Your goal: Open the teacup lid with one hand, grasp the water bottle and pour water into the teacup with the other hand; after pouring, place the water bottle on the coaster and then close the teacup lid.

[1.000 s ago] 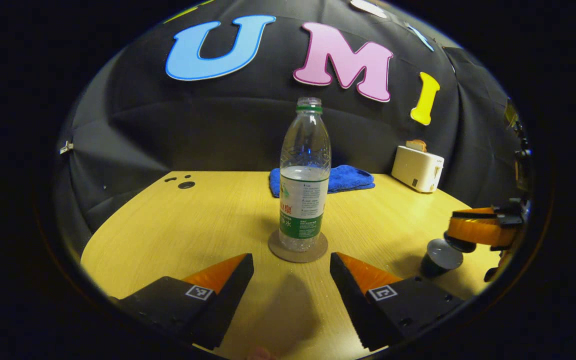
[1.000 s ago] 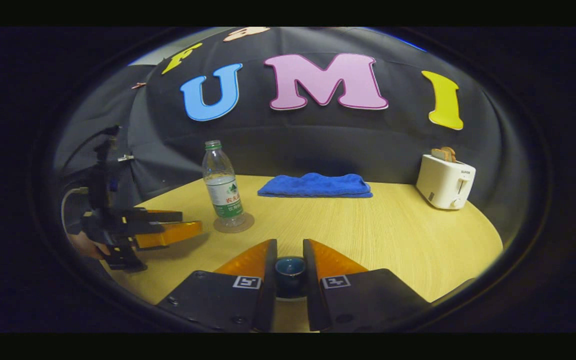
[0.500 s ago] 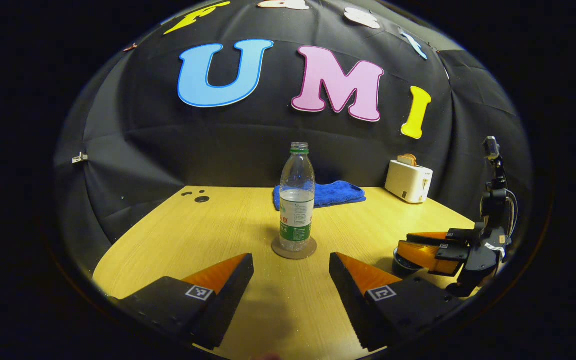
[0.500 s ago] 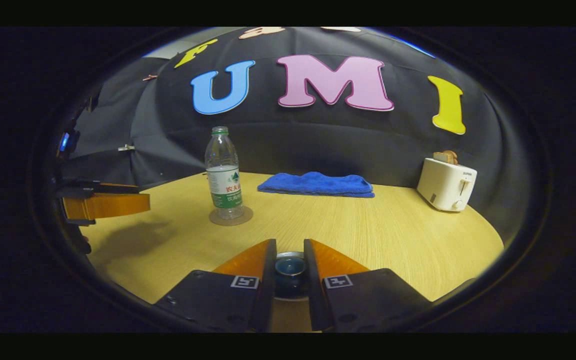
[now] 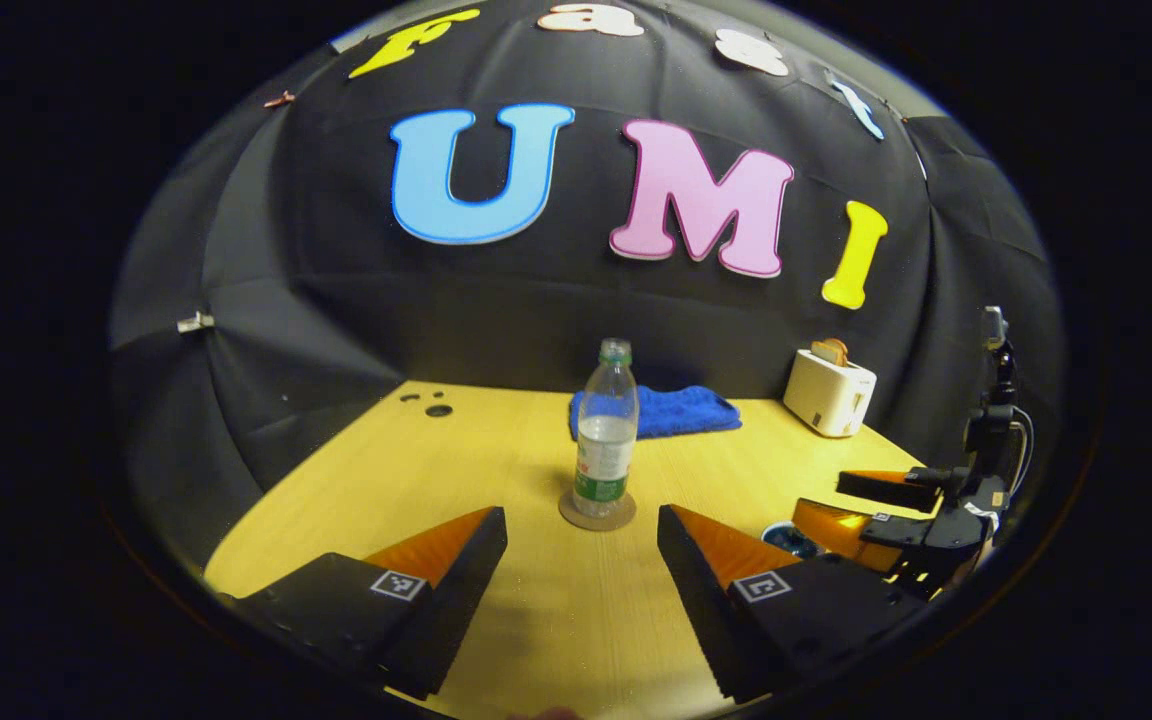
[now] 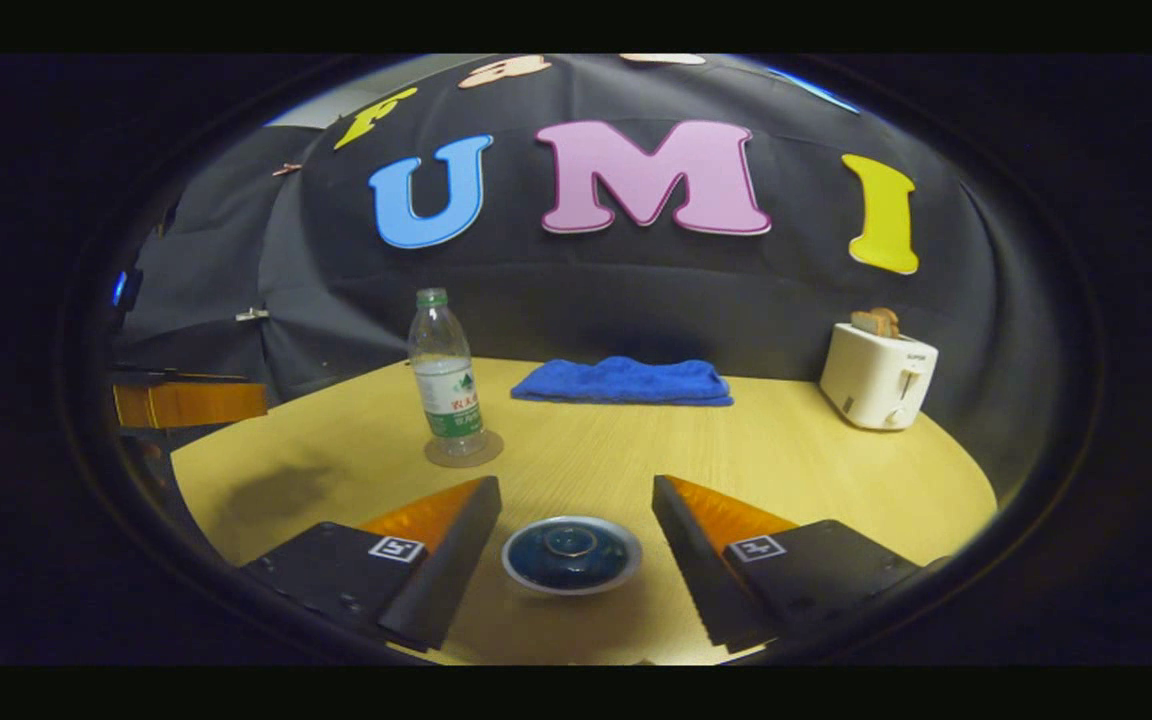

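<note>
The clear water bottle (image 5: 604,430) with a green label stands upright, uncapped, on the round brown coaster (image 5: 597,512). It is also in the right gripper view as the bottle (image 6: 446,385) on its coaster (image 6: 463,449). The dark blue teacup (image 6: 571,553) has its lid on and stands on the table just below my open right gripper (image 6: 576,487), touching neither finger. My left gripper (image 5: 583,520) is open and empty, well back from the bottle. In the left gripper view, the teacup (image 5: 789,540) peeks out beside the right gripper (image 5: 881,505).
A folded blue towel (image 6: 624,381) lies at the back of the wooden table (image 6: 796,470). A white toaster (image 6: 877,376) with bread in it stands at the back right. The left gripper (image 6: 191,403) hovers at the table's left edge. Small holes (image 5: 431,405) mark the far left corner.
My right gripper has opened and let go of the lid's knob, leaving the lid on the teacup. My left gripper has drawn back from the bottle.
</note>
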The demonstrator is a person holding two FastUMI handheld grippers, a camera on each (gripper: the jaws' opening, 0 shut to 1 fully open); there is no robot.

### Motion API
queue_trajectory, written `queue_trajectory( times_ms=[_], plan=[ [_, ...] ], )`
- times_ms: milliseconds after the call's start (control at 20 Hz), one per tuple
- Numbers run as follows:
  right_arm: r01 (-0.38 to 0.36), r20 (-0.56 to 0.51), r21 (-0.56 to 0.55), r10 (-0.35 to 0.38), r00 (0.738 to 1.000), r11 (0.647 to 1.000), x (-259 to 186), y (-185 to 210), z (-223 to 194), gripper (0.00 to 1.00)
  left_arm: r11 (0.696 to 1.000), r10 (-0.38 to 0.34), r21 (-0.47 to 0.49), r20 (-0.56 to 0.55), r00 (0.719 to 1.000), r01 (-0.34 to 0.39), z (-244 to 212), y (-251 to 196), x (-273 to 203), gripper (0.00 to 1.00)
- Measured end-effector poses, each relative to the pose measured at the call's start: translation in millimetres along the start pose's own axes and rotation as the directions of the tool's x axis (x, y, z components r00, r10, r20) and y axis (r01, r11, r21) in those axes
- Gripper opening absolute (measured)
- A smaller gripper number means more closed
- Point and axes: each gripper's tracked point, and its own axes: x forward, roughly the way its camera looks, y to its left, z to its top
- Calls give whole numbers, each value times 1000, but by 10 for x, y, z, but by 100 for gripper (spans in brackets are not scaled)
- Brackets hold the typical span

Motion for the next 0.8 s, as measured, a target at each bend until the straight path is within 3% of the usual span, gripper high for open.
queue_trajectory(
  times_ms=[50, 200, 300, 400, 450, 650, 800],
  plan=[
    [23, 14, -4, -23, 1000, 1000, -126, -92, 152, 100, 1000, 21, -3, 1, 1000, -21, 23, 6, -11, 95],
    [107, 38, 4, -107, 994, 994, -497, -415, 593, 100, 997, -8, -77, -71, 997, 3, -31, -242, -241, 95],
    [125, 62, 59, -129, 990, 990, -754, -532, 875, 100, 995, -26, -100, -74, 997, 18, 21, -351, -364, 95],
    [136, 76, 75, -141, 987, 988, -1024, -644, 1088, 96, 996, 7, -90, -75, 997, -13, 31, -344, -378, 95],
    [144, 74, 81, -150, 986, 986, -1156, -689, 1138, 99, 996, 28, -87, -77, 997, -35, 22, -350, -417, 95],
    [168, 52, 103, -174, 983, 980, -1544, -739, 1167, 98, 993, 113, -16, -42, 993, -113, 105, -257, -543, 95],
    [160, 78, 122, -171, 982, 980, -1695, -647, 1243, 99, 993, 121, 6, 15, 993, -121, 245, -237, -551, 95]
  ],
)
